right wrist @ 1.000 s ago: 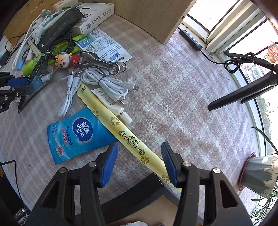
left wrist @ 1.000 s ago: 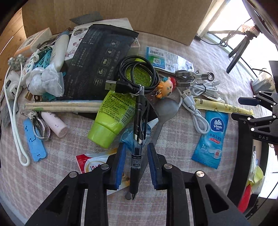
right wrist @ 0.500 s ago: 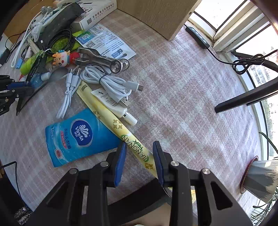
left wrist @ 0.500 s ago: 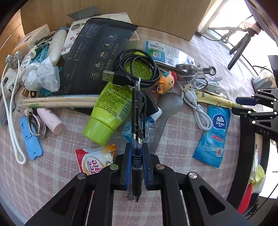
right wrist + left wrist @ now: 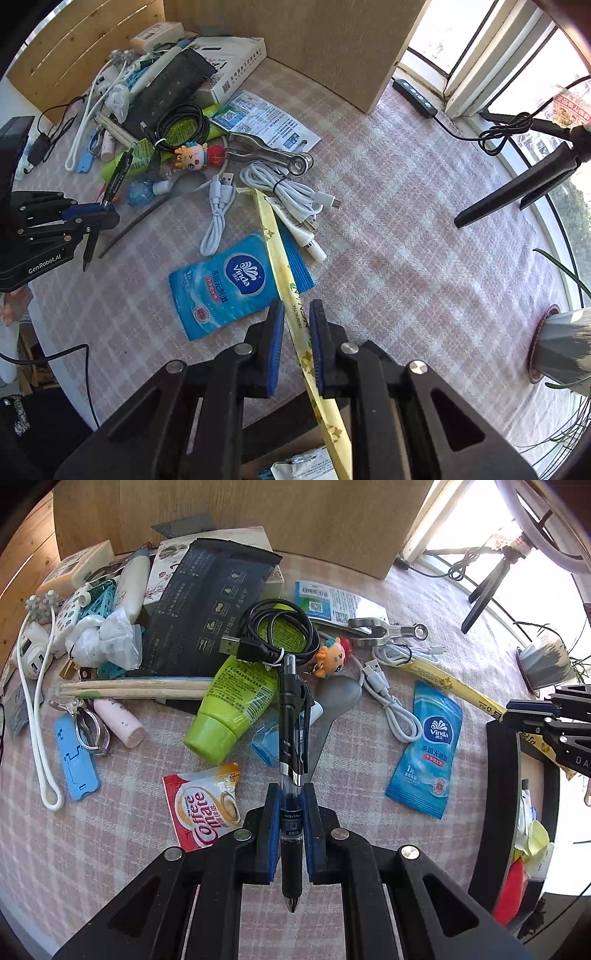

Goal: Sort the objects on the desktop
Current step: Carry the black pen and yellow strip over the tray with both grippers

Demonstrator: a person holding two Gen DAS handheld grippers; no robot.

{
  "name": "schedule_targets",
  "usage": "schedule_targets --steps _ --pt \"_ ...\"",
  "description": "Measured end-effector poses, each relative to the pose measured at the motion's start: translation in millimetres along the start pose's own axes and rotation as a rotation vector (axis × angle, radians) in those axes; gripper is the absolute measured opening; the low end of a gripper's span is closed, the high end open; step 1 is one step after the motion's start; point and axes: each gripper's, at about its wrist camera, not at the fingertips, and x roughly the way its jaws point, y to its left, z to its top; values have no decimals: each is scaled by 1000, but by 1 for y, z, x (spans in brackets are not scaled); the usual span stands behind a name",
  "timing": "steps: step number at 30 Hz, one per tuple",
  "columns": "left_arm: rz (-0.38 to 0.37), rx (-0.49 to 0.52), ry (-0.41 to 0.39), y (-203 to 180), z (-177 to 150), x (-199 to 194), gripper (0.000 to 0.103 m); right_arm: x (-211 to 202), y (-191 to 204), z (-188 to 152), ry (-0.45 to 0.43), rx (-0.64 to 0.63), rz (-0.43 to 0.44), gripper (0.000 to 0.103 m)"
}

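Observation:
My left gripper point(image 5: 290, 790) is shut on a black pen point(image 5: 291, 716), pads clamping the barrel near the tip. The pen is raised off the clutter, its clip end pointing away over the green tube point(image 5: 236, 698). In the right wrist view that gripper point(image 5: 92, 218) and the pen point(image 5: 118, 173) sit at the far left. My right gripper point(image 5: 297, 310) points down, its jaws closing on a long yellow tea stick point(image 5: 273, 236). The stick runs between the pads and its far part slants over the blue Vinda wipe packet point(image 5: 229, 284).
Clutter fills the checked tablecloth: a coiled black cable point(image 5: 277, 631), a Coffee mate sachet point(image 5: 203, 808), chopsticks point(image 5: 133, 690), white cables point(image 5: 288, 192), a metal tool point(image 5: 269, 155). A wooden box wall point(image 5: 314, 44) stands behind. A tripod leg point(image 5: 517, 192) and a plant pot point(image 5: 561, 339) stand at the right.
The left jaws shut on the pen and lifted it slightly. The right jaws came together around the yellow stick and rose, pulling the stick up across the blue packet.

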Motion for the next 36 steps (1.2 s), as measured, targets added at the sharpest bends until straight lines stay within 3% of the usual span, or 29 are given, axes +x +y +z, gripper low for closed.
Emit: schedule_targets --steps 12,16,27,36 --pt "-60 62 -24 -49 -12 -21 10 -30 -39 -78 -166 330 174 11" --pt "-103 125 -25 -80 -17 -27 10 -46 -56 -122 -238 441 178 11" --pt "-235 340 21 -197 -39 -27 10 -83 -99 -257 -381 745 39 11" --pt "-292 479 56 -271 -70 -30 10 -85 -119 -328 -404 912 6 11"
